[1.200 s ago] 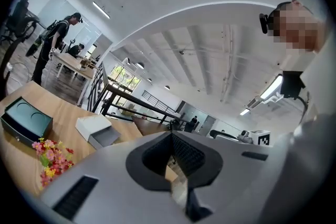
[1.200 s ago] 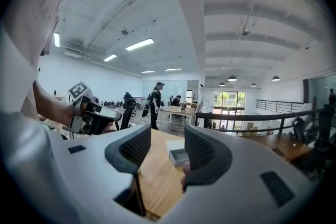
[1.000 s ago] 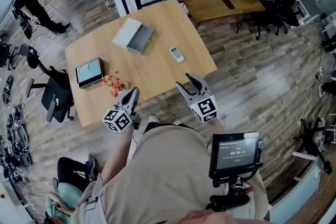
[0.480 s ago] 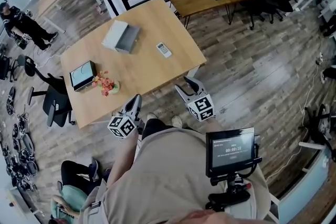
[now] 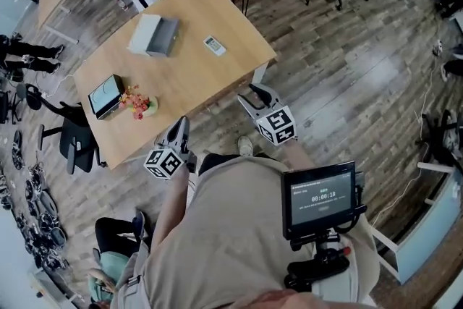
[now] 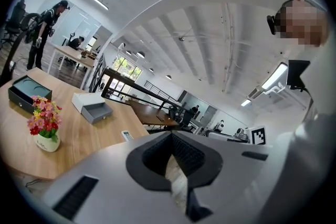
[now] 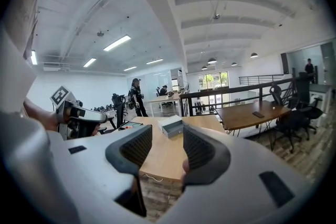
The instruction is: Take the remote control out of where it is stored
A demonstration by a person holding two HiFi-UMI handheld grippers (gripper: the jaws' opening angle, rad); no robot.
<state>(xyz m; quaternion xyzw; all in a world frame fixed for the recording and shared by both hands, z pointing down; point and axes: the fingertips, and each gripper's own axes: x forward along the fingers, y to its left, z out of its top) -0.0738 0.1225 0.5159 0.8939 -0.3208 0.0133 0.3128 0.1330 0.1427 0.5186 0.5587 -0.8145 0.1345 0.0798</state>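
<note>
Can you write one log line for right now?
small white remote control: on light wooden table | left tool: shut | right tool: closing, empty

Beige shirt (image 5: 231, 235), black-and-white marker cubes (image 5: 163, 163)

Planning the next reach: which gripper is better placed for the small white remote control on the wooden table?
Probably the right gripper: nearer the white remote control, its closing jaws apart and empty; the left gripper is shut.
</note>
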